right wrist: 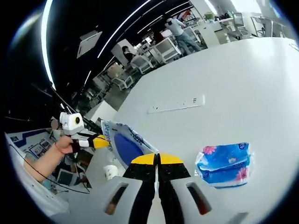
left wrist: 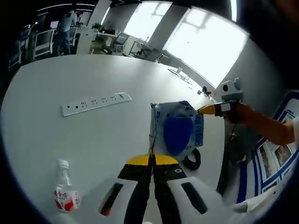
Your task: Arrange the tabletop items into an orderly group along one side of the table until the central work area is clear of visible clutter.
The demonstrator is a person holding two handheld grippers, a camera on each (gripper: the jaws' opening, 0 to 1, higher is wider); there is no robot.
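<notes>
A white and blue plastic pack (left wrist: 177, 130) hangs over the white table (left wrist: 60, 79), held from two sides. My left gripper (left wrist: 152, 158) is shut on its near lower edge. The right gripper (left wrist: 205, 110) comes in from the right and pinches the pack's far edge with its yellow tips. In the right gripper view the same pack (right wrist: 125, 145) stretches between my right gripper (right wrist: 158, 157), shut on it, and the left gripper (right wrist: 103, 141), held by a hand at the left.
A white power strip (left wrist: 96, 103) (right wrist: 176, 105) lies flat mid-table. A small water bottle (left wrist: 65, 189) stands near me. A blue tissue pack (right wrist: 224, 163) lies beside the right jaws. A black ring (left wrist: 192, 158) and a small white cup (right wrist: 110, 171) sit under the pack. People and chairs are far behind.
</notes>
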